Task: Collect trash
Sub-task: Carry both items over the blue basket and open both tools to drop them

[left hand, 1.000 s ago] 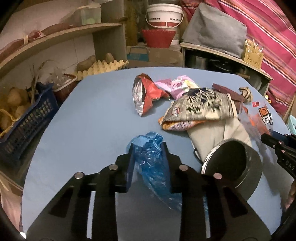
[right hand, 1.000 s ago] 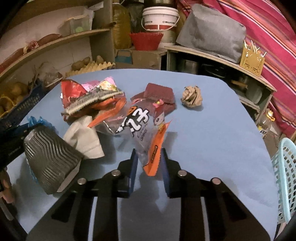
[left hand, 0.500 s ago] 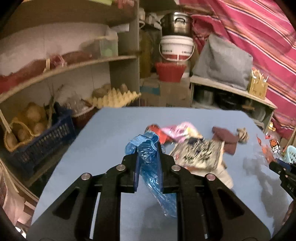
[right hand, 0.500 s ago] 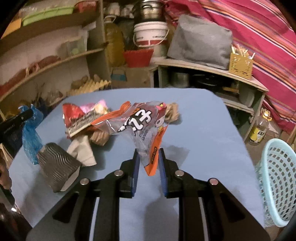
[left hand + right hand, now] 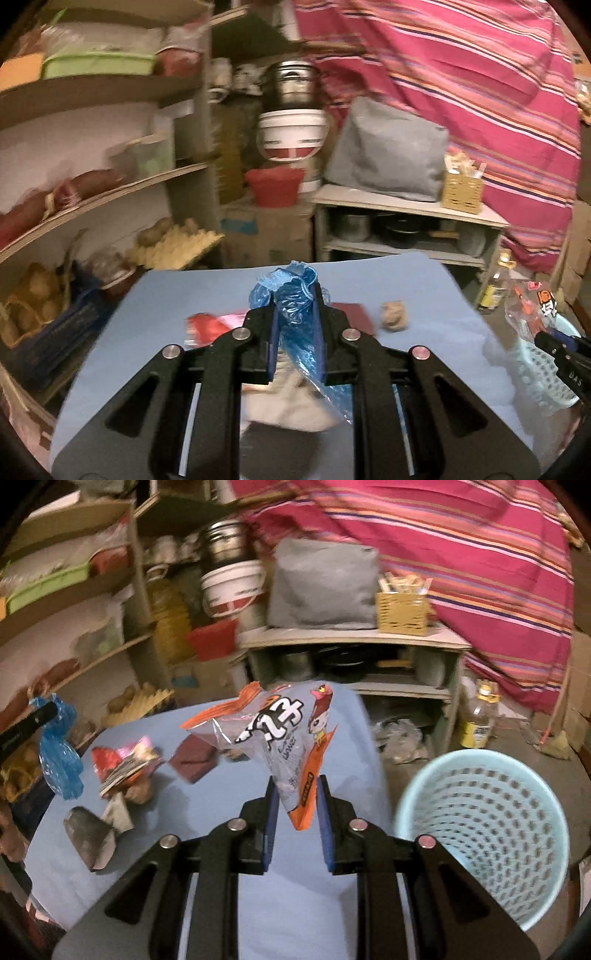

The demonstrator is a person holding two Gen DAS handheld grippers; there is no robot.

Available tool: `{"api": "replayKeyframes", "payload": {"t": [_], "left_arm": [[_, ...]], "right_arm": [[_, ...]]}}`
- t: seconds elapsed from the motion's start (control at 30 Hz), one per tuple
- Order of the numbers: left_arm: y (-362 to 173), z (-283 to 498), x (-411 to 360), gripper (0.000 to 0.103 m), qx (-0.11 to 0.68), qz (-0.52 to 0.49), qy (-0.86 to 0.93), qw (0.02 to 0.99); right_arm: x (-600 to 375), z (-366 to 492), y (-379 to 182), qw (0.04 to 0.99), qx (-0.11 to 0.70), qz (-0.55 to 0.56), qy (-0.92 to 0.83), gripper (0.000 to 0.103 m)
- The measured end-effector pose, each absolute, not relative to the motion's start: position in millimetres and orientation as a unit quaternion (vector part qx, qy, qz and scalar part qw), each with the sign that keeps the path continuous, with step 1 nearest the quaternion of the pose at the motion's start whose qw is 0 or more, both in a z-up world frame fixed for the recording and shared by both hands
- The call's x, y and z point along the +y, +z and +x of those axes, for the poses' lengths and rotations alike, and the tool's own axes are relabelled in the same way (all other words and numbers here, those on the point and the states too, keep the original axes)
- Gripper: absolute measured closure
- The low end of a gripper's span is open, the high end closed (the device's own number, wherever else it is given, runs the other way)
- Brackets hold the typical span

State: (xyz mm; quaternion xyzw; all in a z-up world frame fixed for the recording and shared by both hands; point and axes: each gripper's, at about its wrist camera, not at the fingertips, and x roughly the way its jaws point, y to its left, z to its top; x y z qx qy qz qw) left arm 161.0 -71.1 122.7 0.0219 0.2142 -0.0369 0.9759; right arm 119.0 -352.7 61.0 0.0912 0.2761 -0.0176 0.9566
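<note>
My left gripper [image 5: 296, 306] is shut on a crumpled blue plastic bag [image 5: 299, 321] and holds it above the blue table [image 5: 207, 291]. My right gripper [image 5: 295, 794] is shut on a clear and orange snack wrapper [image 5: 280, 731], held up over the table's right edge. A pale blue mesh bin [image 5: 484, 834] stands on the floor just right of the table; it also shows in the left wrist view [image 5: 543, 365]. The blue bag also shows at the far left of the right wrist view [image 5: 59, 760].
On the table lie a red and pink wrapper pile [image 5: 125, 760], a dark red packet [image 5: 194, 757], a grey paper cup on its side [image 5: 88, 838], a crumpled brown paper ball [image 5: 394, 313] and white paper [image 5: 288, 406]. Shelves [image 5: 92, 195] stand left and behind. A bottle [image 5: 480, 720] stands on the floor.
Both grippers have lifted their trash clear of the table and swung right. The bin has come into full view beside my right gripper.
</note>
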Motion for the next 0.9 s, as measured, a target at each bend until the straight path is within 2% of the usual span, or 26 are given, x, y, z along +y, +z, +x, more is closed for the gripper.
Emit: {"api": "replayKeyframes", "payload": {"t": [0.53,0.9], "left_arm": [[92,126,-292,0.089,0.231,0.046,-0.203,0.95],[70,125,-375,0.087,0.25,0.056,-0.244,0.935]], "right_arm": [[-513,55,59,0.945,0.273,0.124,-0.132,0.082],[-553,55,43,0.939,0.275,0.147,-0.144,0.082]]}}
